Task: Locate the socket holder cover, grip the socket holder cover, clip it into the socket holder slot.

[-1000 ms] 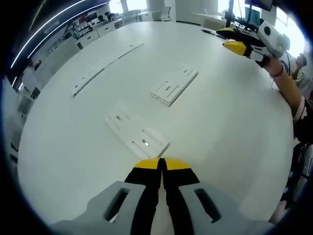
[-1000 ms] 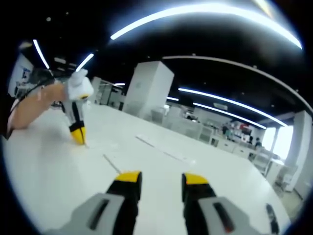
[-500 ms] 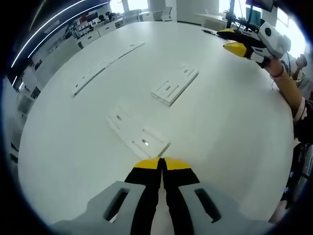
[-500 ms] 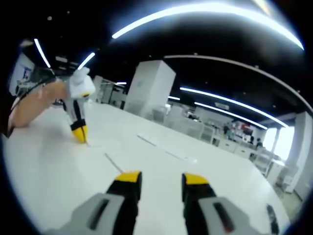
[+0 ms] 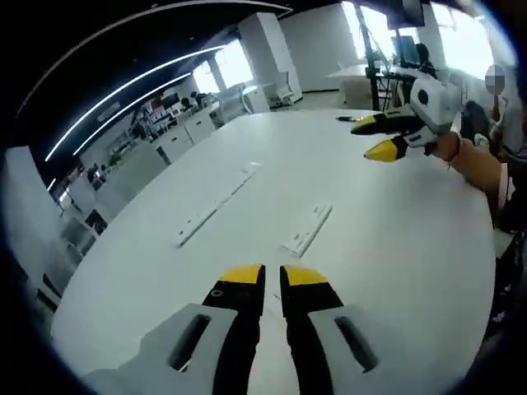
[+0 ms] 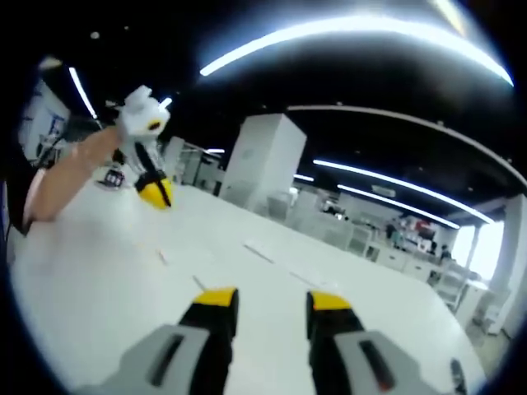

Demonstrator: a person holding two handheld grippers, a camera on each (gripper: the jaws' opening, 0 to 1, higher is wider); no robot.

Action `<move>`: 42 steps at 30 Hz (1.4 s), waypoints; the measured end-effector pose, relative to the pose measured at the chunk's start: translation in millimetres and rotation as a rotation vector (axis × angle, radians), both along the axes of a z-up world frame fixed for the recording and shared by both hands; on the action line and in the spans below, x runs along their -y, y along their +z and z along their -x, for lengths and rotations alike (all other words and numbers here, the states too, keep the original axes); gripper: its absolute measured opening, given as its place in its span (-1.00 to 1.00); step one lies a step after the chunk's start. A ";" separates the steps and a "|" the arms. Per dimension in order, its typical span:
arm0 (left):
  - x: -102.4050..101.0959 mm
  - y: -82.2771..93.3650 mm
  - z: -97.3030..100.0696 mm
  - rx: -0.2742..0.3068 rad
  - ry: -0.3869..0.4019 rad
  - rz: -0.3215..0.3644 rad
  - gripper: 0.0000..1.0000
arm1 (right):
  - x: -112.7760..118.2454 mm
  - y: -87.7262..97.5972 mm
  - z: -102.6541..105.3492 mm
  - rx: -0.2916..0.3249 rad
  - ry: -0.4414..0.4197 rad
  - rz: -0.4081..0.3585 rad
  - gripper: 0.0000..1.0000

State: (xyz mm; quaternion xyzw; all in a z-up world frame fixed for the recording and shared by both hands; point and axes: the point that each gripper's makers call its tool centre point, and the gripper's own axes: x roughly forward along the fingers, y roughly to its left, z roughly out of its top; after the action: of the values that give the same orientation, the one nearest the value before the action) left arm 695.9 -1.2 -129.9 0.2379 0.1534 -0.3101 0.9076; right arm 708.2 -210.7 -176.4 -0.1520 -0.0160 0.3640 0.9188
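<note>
Left gripper (image 5: 272, 276) nearly closed; right gripper (image 6: 268, 300) fingers apart.

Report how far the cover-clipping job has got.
Nothing looks done yet. The left claw and the right claw both hang above the white table, holding nothing. A flat white part and a long white strip lie untouched. Finding, gripping and clipping the cover all remain.

Two white flat pieces (image 5: 308, 230) (image 5: 216, 208) (one long strip), one table (image 5: 395, 247)
</note>
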 end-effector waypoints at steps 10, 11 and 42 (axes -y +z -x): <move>-53.3 53.0 30.1 0.200 0.042 0.284 -0.54 | -11.7 30.8 37.3 -0.006 0.162 -0.056 -0.26; -66.5 51.1 35.3 0.217 0.062 0.304 -0.54 | -14.4 32.9 44.2 -0.006 0.189 -0.040 -0.24; -180.7 -14.5 37.1 0.328 0.263 0.598 0.03 | 35.2 0.0 22.0 -0.002 -0.057 -0.186 0.18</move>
State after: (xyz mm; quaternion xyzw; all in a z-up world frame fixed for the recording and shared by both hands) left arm 658.8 179.5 -144.4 -0.0132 -0.0622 -0.1797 0.9817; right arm 686.2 -245.8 -176.4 -0.0662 -0.0446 0.3348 0.9389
